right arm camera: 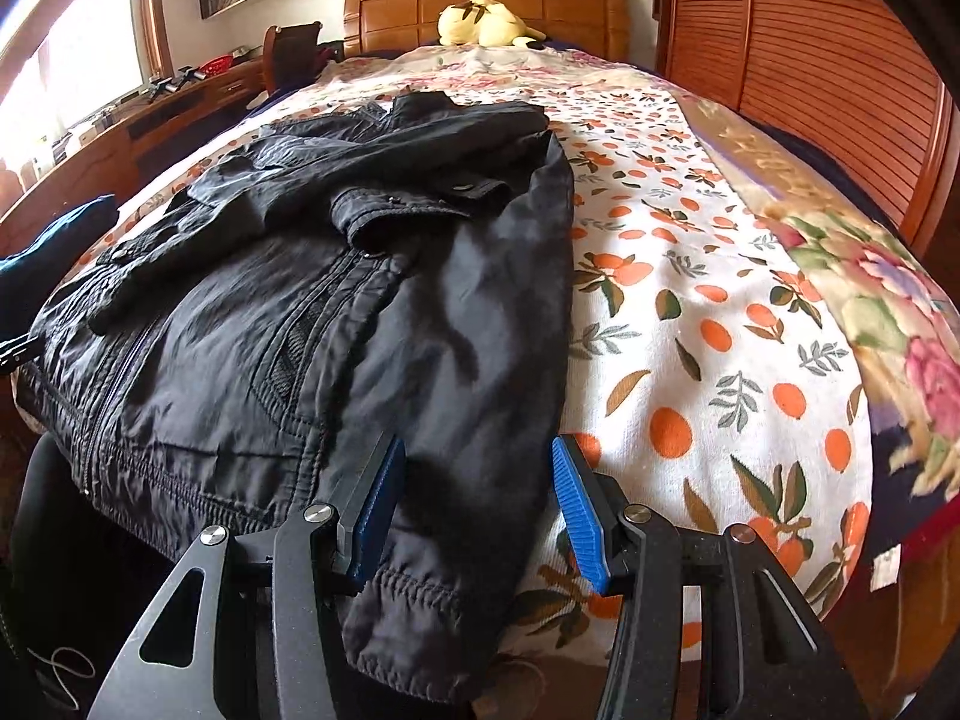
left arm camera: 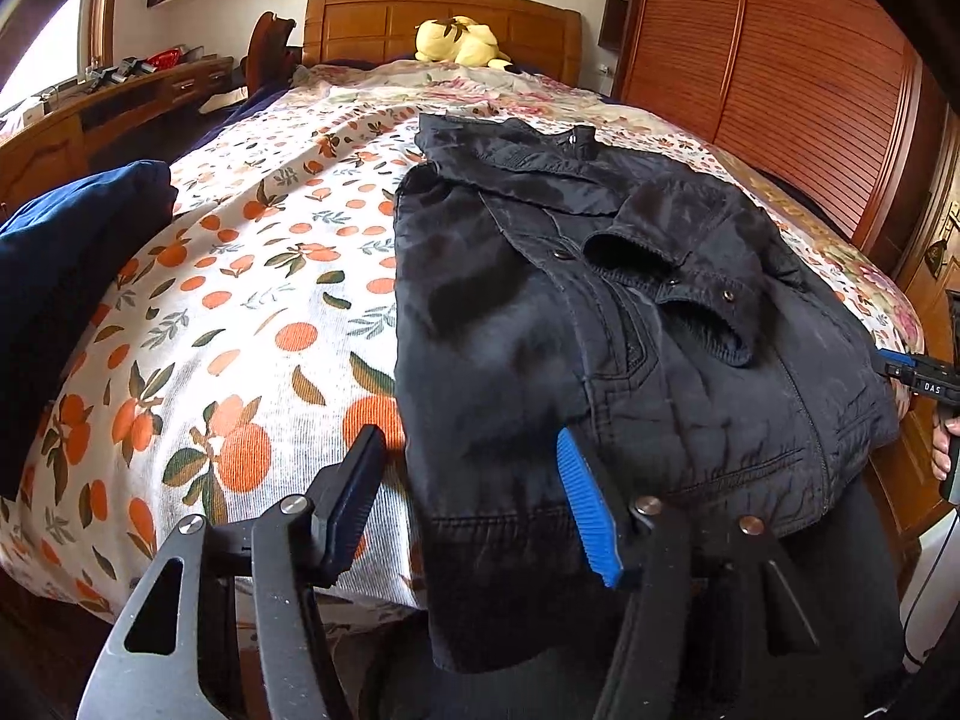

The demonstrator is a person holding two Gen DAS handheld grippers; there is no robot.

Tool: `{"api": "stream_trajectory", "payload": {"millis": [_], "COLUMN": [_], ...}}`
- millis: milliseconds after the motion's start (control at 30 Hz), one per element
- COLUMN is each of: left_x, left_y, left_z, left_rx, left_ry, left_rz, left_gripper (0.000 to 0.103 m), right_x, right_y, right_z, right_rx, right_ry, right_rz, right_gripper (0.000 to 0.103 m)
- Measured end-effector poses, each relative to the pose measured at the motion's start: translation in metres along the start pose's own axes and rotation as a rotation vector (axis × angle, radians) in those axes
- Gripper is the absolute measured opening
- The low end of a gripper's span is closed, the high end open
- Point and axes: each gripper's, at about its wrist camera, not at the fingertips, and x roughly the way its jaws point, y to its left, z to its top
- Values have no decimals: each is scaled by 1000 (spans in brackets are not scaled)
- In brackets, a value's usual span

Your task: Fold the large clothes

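A black jacket [left arm camera: 600, 324] lies on the bed, front up, both sleeves folded across its chest, its hem hanging over the near bed edge. My left gripper [left arm camera: 474, 498] is open at the jacket's left hem corner, the fabric between its blue pads [left arm camera: 585, 510]. My right gripper [right arm camera: 477, 501] is open at the jacket [right arm camera: 336, 312] right hem corner, the fabric between its fingers. The right gripper also shows in the left wrist view [left arm camera: 918, 375] at the jacket's right side.
The bed carries an orange-print sheet [left arm camera: 252, 312] and a floral blanket [right arm camera: 870, 300] on its right side. A dark blue folded cloth [left arm camera: 66, 276] lies at the left. A yellow plush toy [left arm camera: 462, 42] sits by the headboard. A wooden wardrobe [left arm camera: 780, 60] stands right, a desk left.
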Motion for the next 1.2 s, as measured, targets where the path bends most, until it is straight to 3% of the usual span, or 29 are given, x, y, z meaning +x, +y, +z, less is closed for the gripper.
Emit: {"api": "stream_trajectory", "payload": {"millis": [167, 333, 467, 533, 700, 1067, 1133, 1167, 1200], "left_x": [-5, -8, -7, -10, -8, -4, -4, -4, -5], "left_y": [1, 3, 1, 0, 0, 2, 1, 1, 0], "left_z": [-7, -16, -17, -16, -14, -14, -13, -13, -11], "left_rx": [-7, -21, -13, -4, -5, -13, -10, -5, -2], "left_ry": [6, 13, 11, 5, 15, 28, 27, 28, 31], "left_rz": [-15, -28, -36, -40, -27, -23, -22, -21, -30], "left_gripper": [48, 47, 30, 24, 24, 27, 27, 25, 17], "right_x": [-3, -2, -4, -7, -3, 4, 6, 5, 5], "right_y": [1, 2, 6, 4, -5, 4, 7, 6, 7], "right_z": [-3, -4, -2, -1, -8, -10, -9, -8, -7], "right_rx": [1, 1, -11, 6, 39, -5, -14, -24, -27], "right_ry": [10, 12, -21, -46, -22, 40, 39, 35, 31], "right_rz": [12, 38, 64, 83, 78, 47, 50, 54, 64], "right_gripper": [52, 51, 23, 23, 23, 42, 42, 37, 31]}}
